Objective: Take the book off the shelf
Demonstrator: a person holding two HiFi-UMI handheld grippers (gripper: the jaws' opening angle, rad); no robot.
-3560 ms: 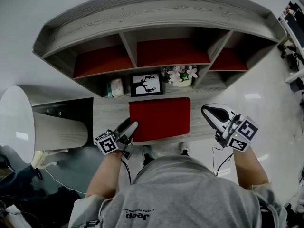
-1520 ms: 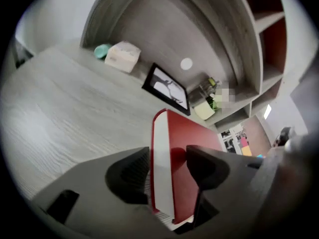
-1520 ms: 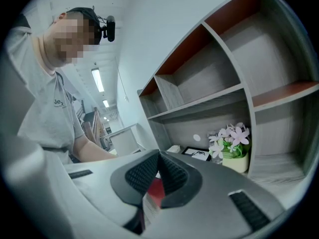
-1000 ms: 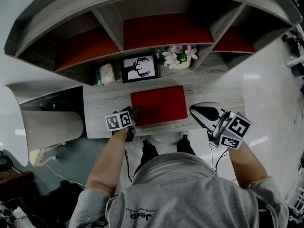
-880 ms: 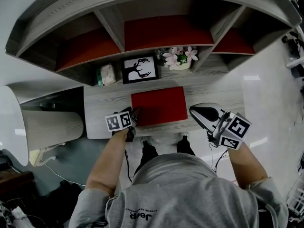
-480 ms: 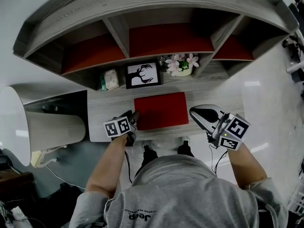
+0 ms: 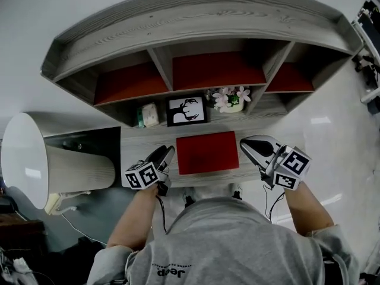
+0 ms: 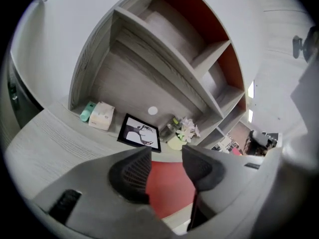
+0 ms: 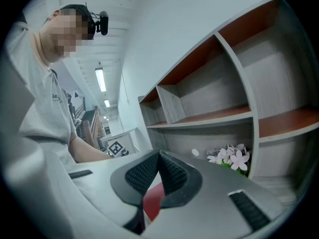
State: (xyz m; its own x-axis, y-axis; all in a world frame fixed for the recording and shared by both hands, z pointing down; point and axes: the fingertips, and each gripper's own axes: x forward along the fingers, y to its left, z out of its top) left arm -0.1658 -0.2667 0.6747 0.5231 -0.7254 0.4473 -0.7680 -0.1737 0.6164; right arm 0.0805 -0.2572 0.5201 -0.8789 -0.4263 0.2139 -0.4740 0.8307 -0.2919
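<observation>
Red book [image 7: 207, 152] lies flat; wooden shelf [image 7: 261, 126] beneath.

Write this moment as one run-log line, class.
book: flat on desk, not held | left tool: empty, jaws apart, just closing | right tool: shut, empty

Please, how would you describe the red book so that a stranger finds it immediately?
Find the big grey wooden shelf unit. On its lowest board, before the black-and-white framed deer picture, lies the flat red rectangular book. The other red surfaces are upright back panels; only it lies flat.
</observation>
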